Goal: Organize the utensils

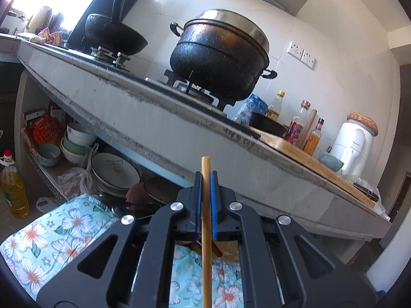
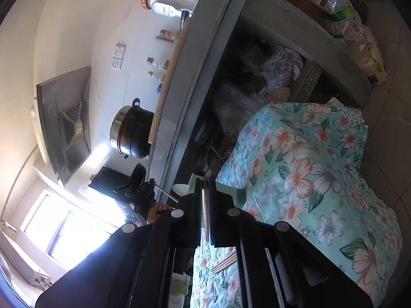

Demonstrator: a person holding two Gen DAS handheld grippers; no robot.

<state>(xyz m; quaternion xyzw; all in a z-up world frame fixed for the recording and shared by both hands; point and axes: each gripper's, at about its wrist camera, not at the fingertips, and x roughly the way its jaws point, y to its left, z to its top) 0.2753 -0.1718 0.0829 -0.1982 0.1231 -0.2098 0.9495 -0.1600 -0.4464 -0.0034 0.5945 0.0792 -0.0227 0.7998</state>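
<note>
My left gripper (image 1: 206, 177) is shut on a bamboo chopstick (image 1: 206, 231) that runs upright between the blue pads, its tip above the fingers, in front of the stove counter. My right gripper (image 2: 205, 179) is rolled sideways and shut on a thin pale utensil handle (image 2: 205, 213); its kind is unclear. A white spoon (image 2: 179, 188) and a pale green holder (image 2: 228, 192) show just past the right fingers. More chopsticks (image 2: 223, 264) lie on the floral cloth (image 2: 308, 169) below the right gripper. The left gripper also shows in the right wrist view (image 2: 143, 192).
A concrete counter (image 1: 159, 120) carries a black pot (image 1: 221, 54), a wok (image 1: 115, 33), bottles (image 1: 298, 125) and a cutting board (image 1: 308, 159). The shelf beneath holds bowls (image 1: 77, 141) and plates (image 1: 115, 169). An oil bottle (image 1: 12, 187) stands on the floor. Plastic bags (image 2: 277, 66) fill the lower shelf.
</note>
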